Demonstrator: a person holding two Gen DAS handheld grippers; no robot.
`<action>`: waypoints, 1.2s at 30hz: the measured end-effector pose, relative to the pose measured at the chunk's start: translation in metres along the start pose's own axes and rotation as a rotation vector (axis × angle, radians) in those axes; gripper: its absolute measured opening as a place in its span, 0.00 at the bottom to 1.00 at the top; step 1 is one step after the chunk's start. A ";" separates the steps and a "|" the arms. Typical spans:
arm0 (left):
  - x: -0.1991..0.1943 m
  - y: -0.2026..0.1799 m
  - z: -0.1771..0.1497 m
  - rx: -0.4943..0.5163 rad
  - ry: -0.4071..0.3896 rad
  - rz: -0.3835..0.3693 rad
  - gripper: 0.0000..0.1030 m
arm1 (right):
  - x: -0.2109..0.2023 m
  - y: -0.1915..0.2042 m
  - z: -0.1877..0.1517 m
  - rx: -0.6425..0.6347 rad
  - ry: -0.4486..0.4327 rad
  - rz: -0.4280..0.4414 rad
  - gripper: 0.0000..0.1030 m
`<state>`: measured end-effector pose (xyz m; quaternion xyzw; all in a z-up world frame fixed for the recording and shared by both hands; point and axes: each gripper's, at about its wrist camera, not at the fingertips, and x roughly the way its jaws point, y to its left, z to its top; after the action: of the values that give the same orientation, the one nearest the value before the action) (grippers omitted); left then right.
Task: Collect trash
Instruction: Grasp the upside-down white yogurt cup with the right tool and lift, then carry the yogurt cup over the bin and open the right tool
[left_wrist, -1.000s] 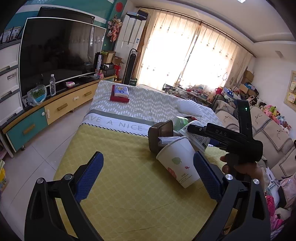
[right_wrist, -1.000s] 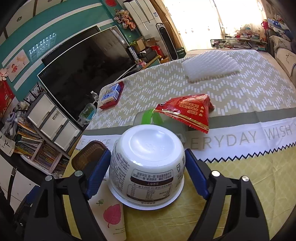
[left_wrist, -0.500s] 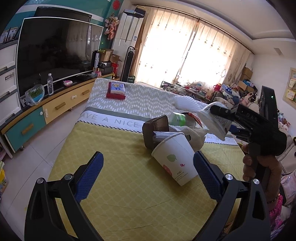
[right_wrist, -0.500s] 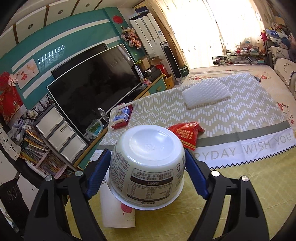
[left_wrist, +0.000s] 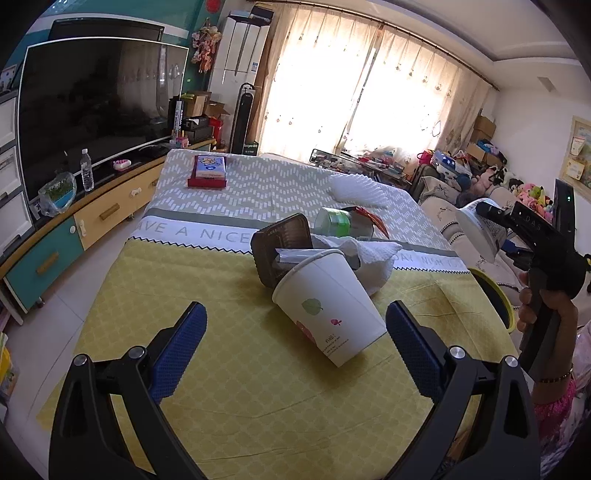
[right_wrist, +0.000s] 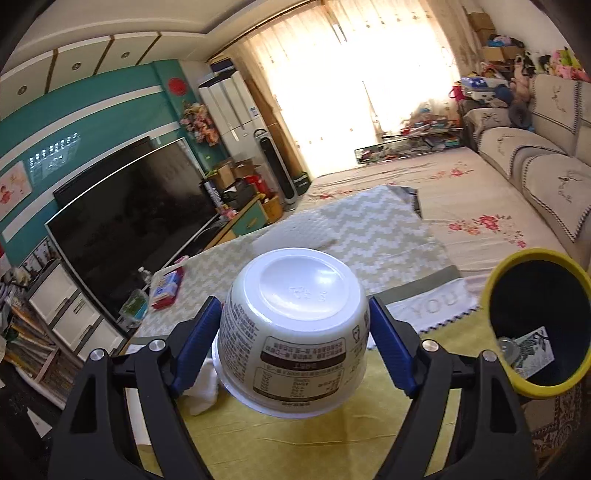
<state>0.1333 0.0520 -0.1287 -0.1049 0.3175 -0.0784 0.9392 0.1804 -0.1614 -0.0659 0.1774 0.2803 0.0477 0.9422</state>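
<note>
My right gripper (right_wrist: 295, 339) is shut on a white instant-noodle bowl (right_wrist: 295, 325), held upside down above the table's right edge; it also shows in the left wrist view (left_wrist: 480, 229). A yellow-rimmed black trash bin (right_wrist: 535, 321) stands just right of it, with a paper scrap inside. My left gripper (left_wrist: 295, 347) is open and empty, low over the yellow tablecloth (left_wrist: 229, 369). Ahead of it lie a tipped white paper cup (left_wrist: 328, 306), a brown plastic tray (left_wrist: 280, 247), a crumpled white tissue (left_wrist: 369, 258), a green container (left_wrist: 332, 221) and a red snack bag (left_wrist: 373, 221).
A red and blue box (left_wrist: 208, 171) and a white foam sheet (left_wrist: 358, 188) lie at the table's far end. A TV (left_wrist: 92, 114) and cabinet stand left, a sofa (right_wrist: 535, 173) right. The bin's rim shows in the left wrist view (left_wrist: 495, 295).
My right gripper has lifted the bowl off the table and carried it right, up beside the bin. My left gripper has hardly moved.
</note>
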 end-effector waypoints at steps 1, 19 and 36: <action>0.002 -0.002 0.000 0.004 0.003 -0.001 0.93 | 0.000 -0.012 0.000 0.012 -0.005 -0.032 0.74; 0.040 -0.050 0.007 0.061 0.078 -0.026 0.93 | -0.010 -0.201 -0.005 0.167 0.044 -0.409 0.74; 0.070 -0.073 0.009 0.052 0.165 0.047 0.93 | -0.022 -0.210 0.000 0.214 -0.021 -0.366 0.83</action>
<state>0.1879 -0.0322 -0.1444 -0.0661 0.3942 -0.0728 0.9138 0.1601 -0.3614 -0.1302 0.2232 0.3016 -0.1559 0.9137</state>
